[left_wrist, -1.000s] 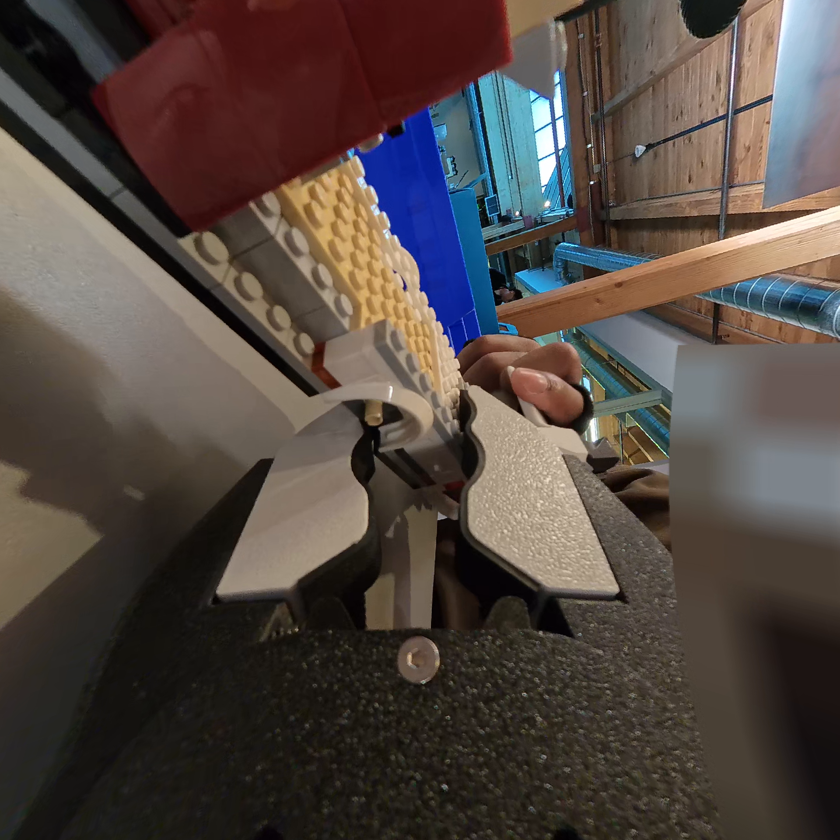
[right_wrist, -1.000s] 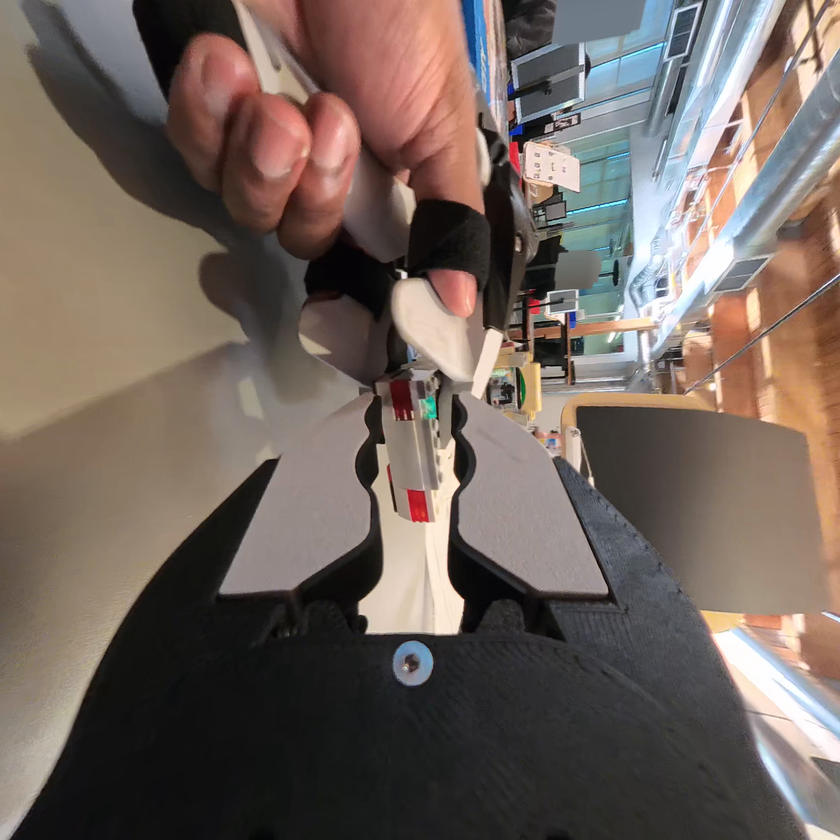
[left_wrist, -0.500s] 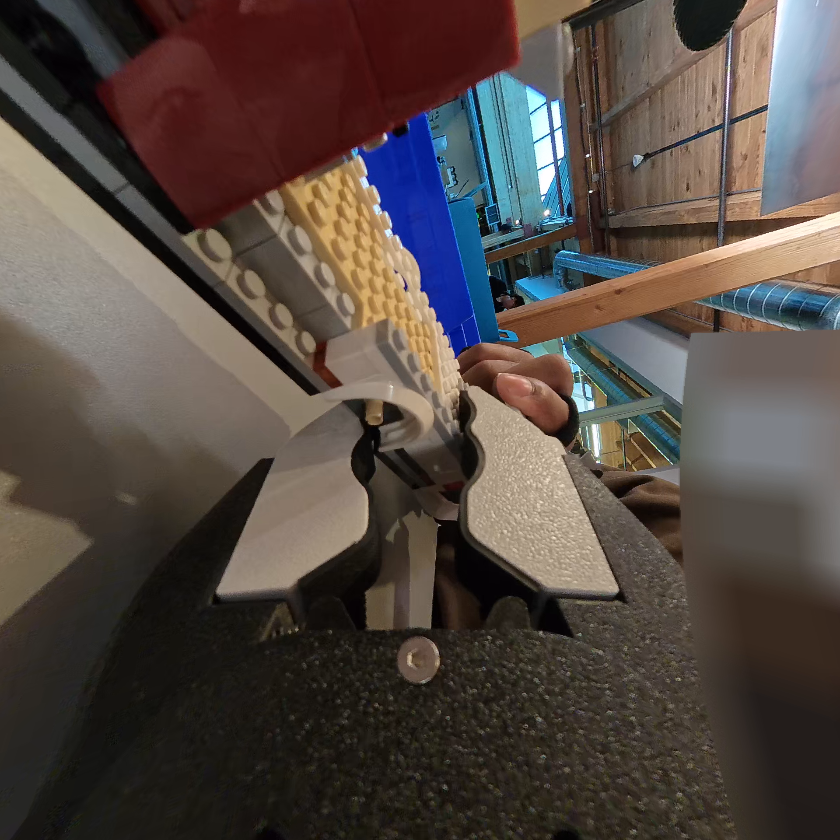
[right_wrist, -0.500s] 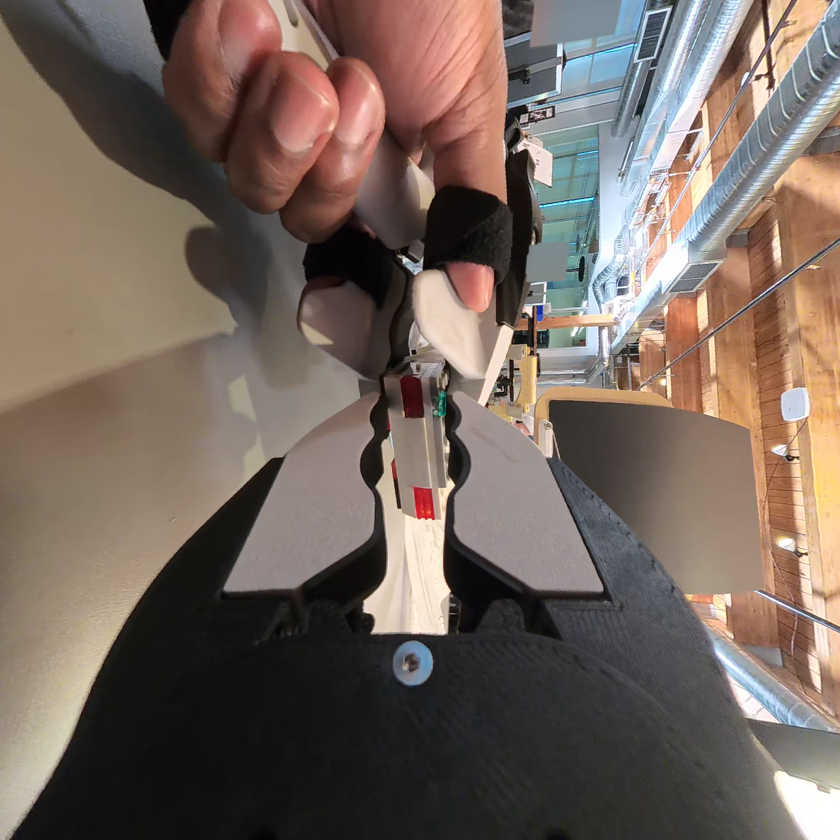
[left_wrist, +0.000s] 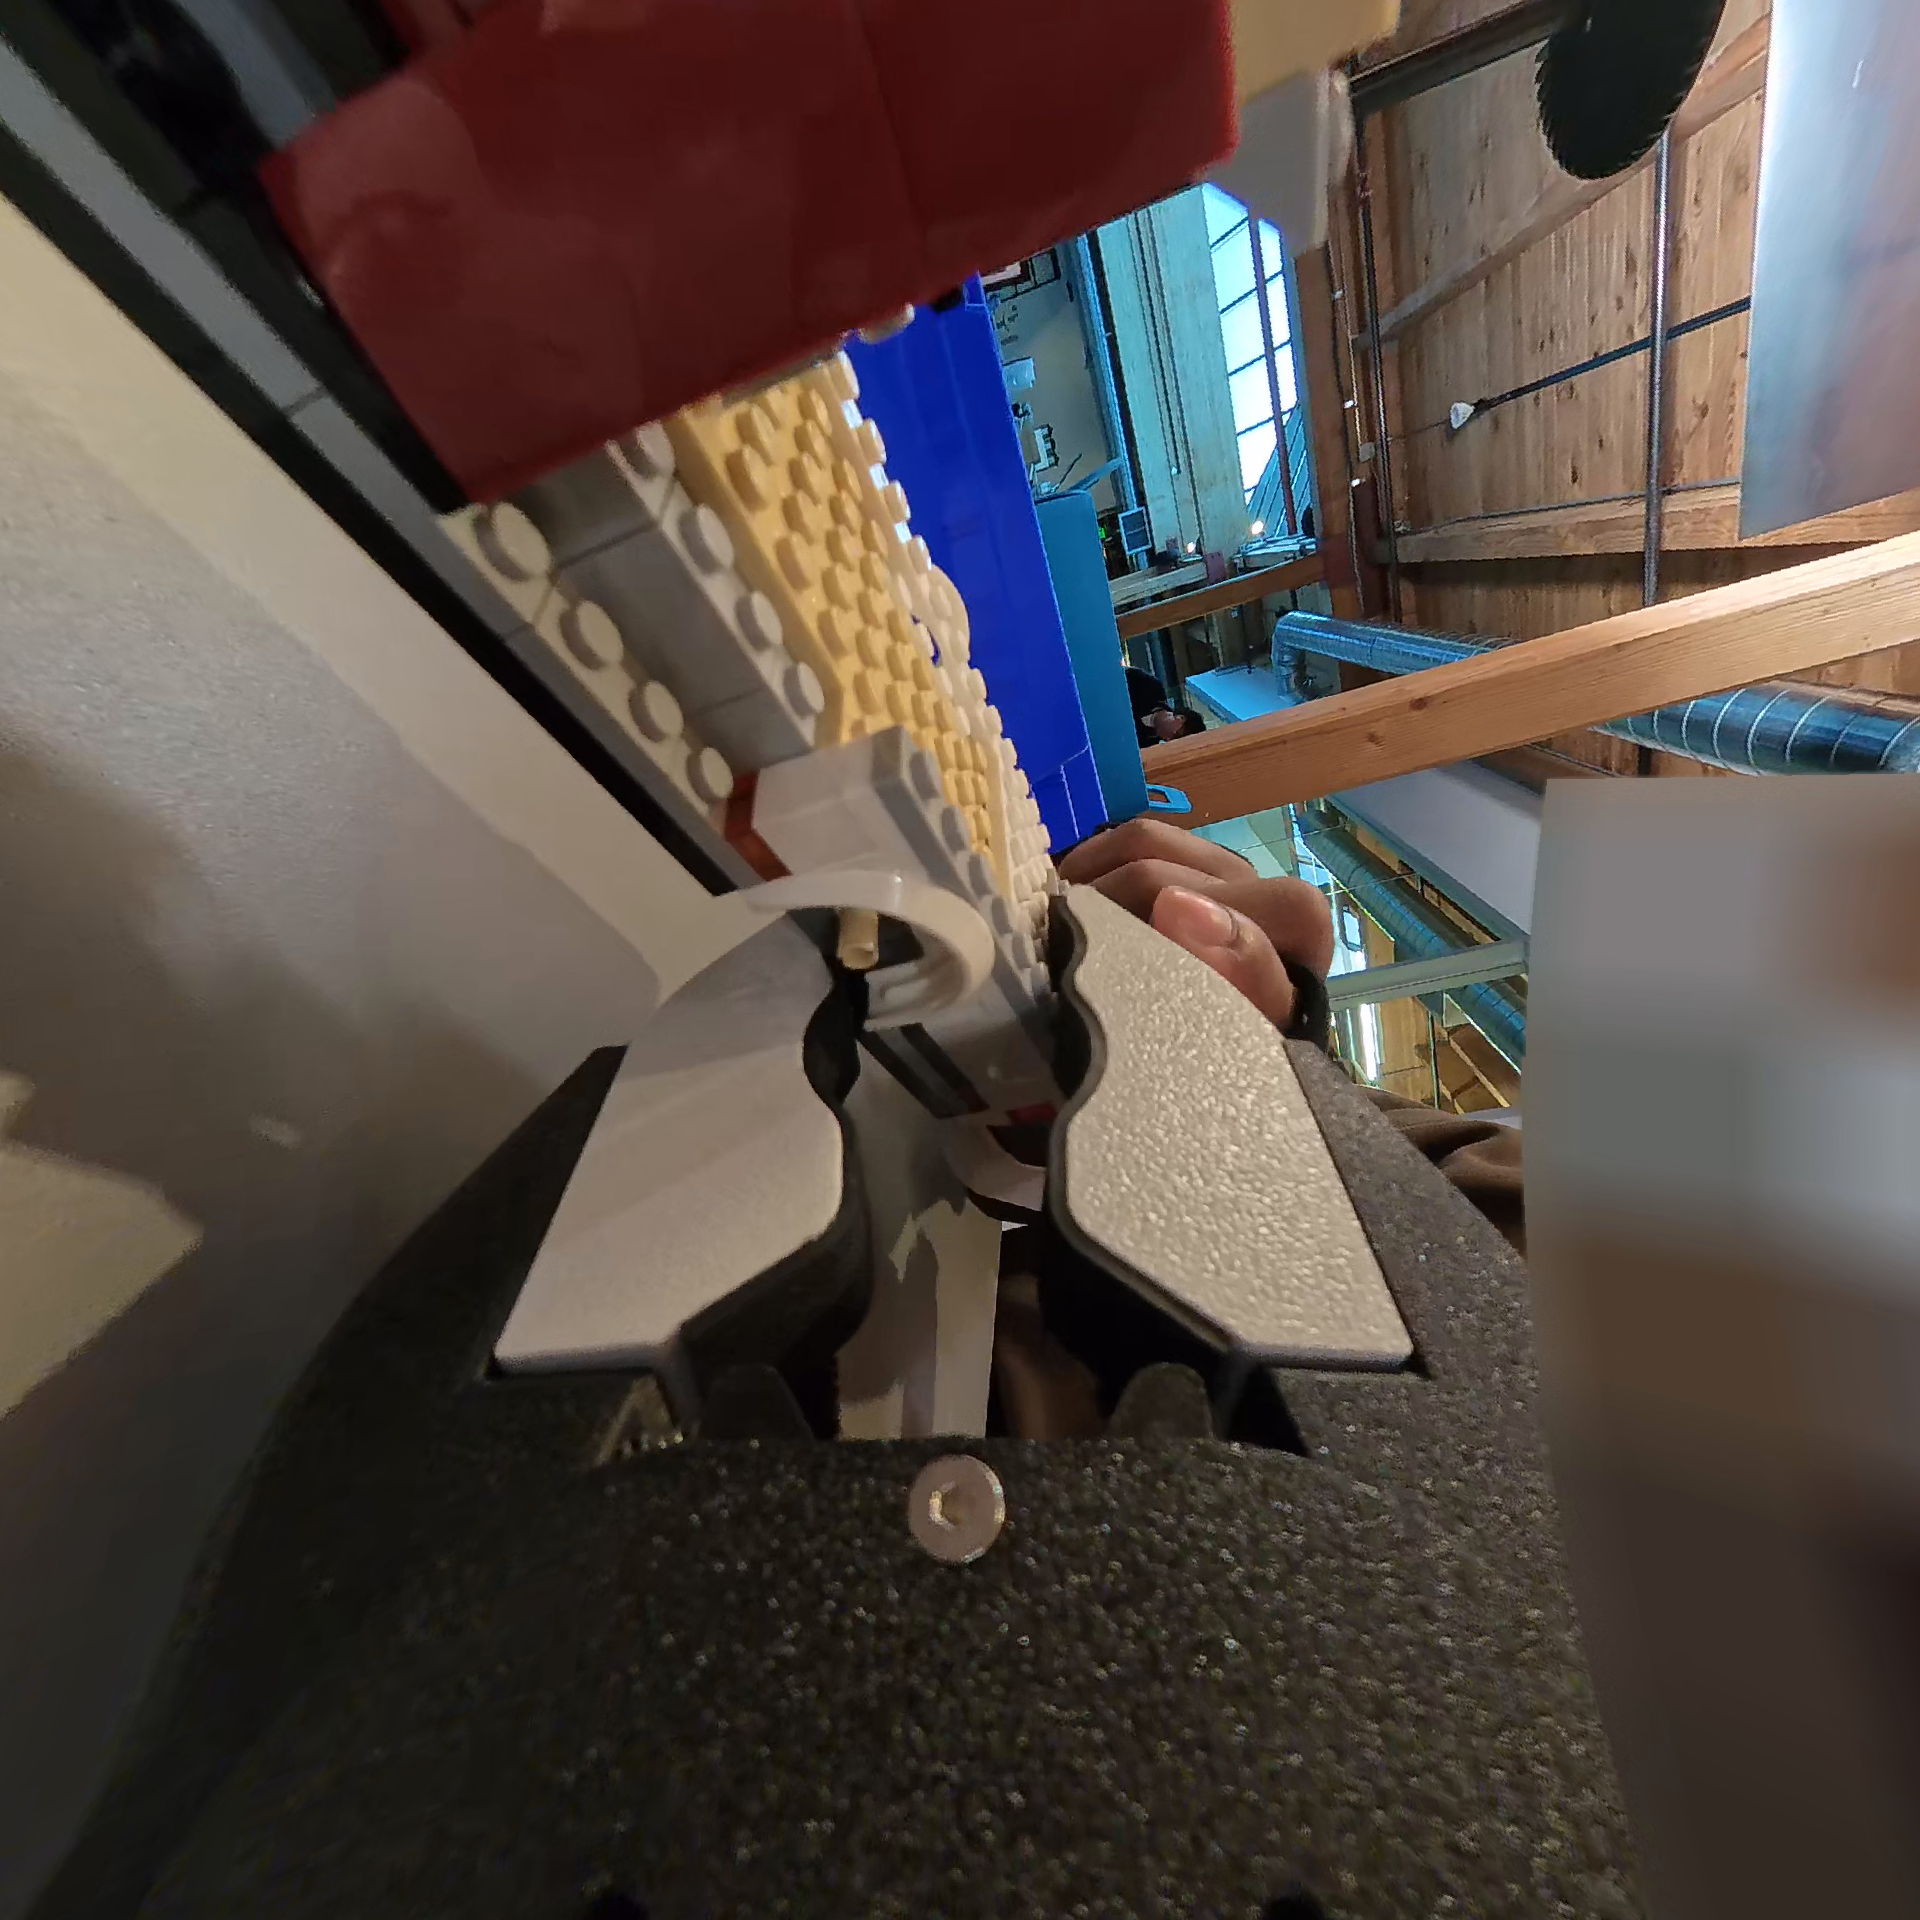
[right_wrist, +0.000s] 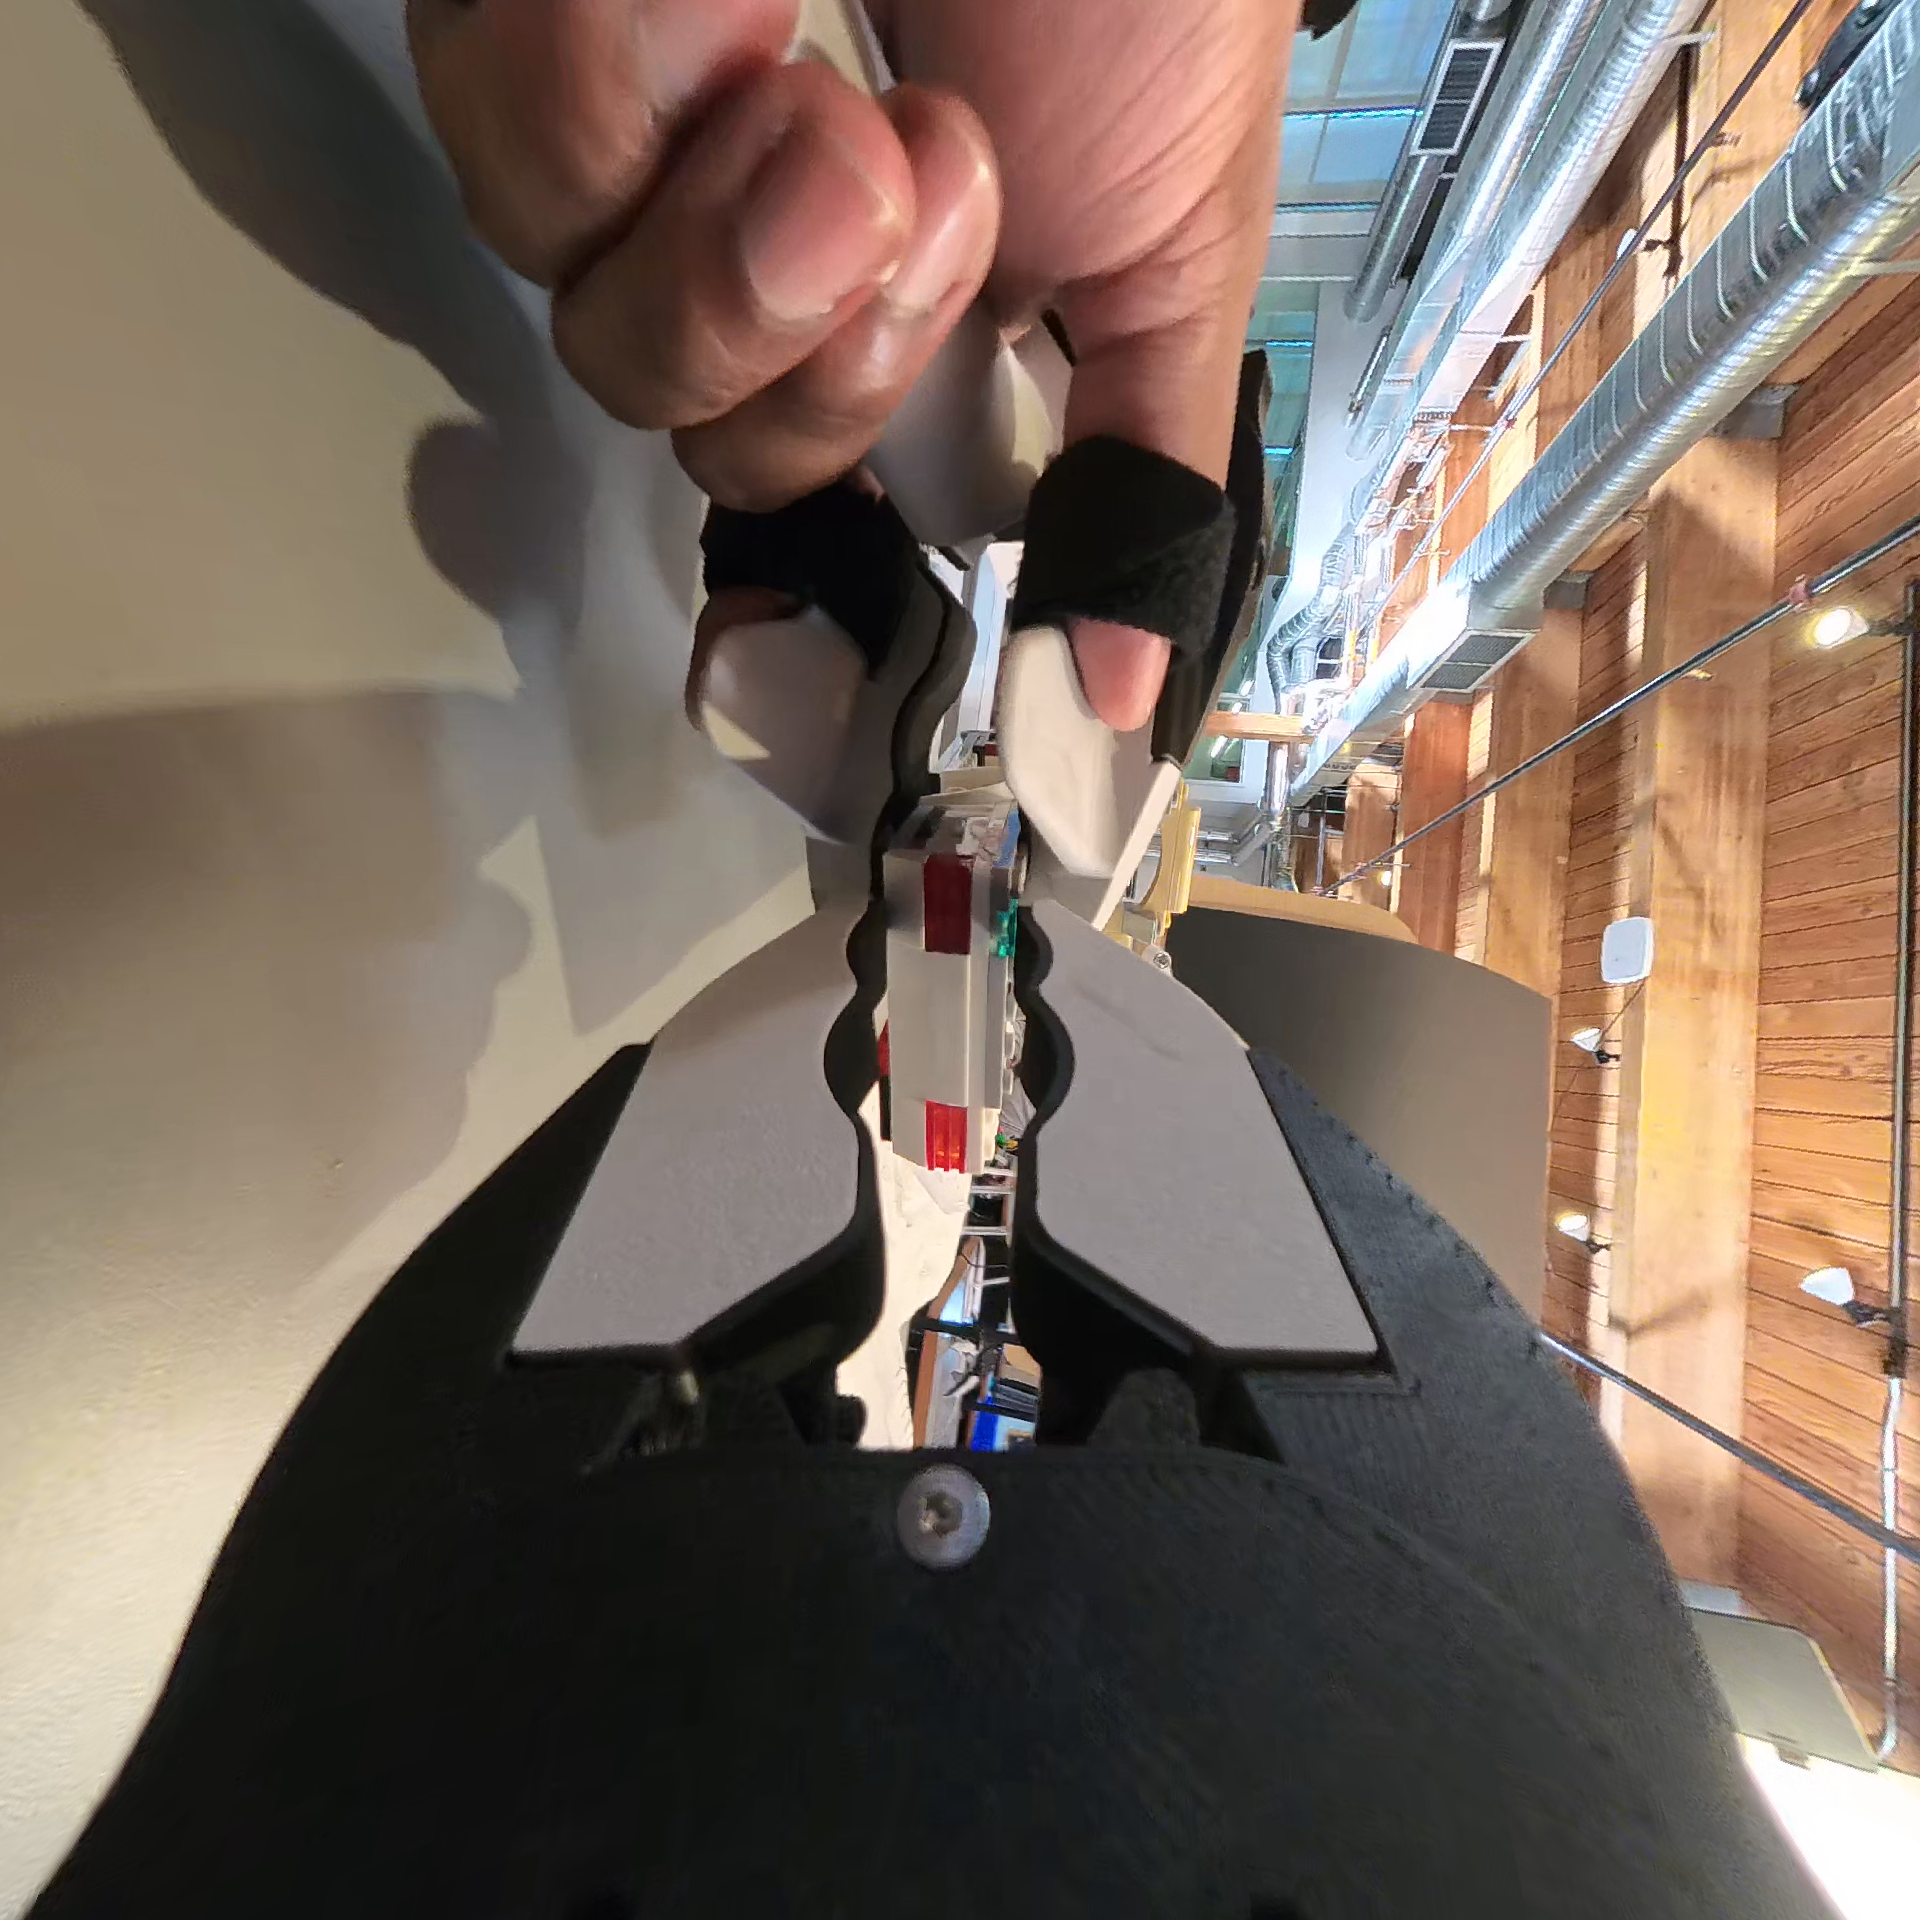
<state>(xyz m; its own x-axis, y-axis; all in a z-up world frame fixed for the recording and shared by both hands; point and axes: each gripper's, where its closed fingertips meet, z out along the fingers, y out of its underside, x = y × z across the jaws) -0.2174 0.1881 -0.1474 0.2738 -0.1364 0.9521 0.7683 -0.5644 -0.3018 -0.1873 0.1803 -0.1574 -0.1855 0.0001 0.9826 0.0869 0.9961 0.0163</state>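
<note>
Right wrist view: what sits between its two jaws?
A grey brick assembly with red pieces, gripped between the right gripper's jaws, as the right wrist view shows.

Industrial workshop hall: timber-clad walls (right_wrist: 1766, 935), exposed spiral ventilation ducts (right_wrist: 1662, 343), wooden beams (left_wrist: 1558, 675), and high windows (left_wrist: 1236, 343) are shown.
</note>
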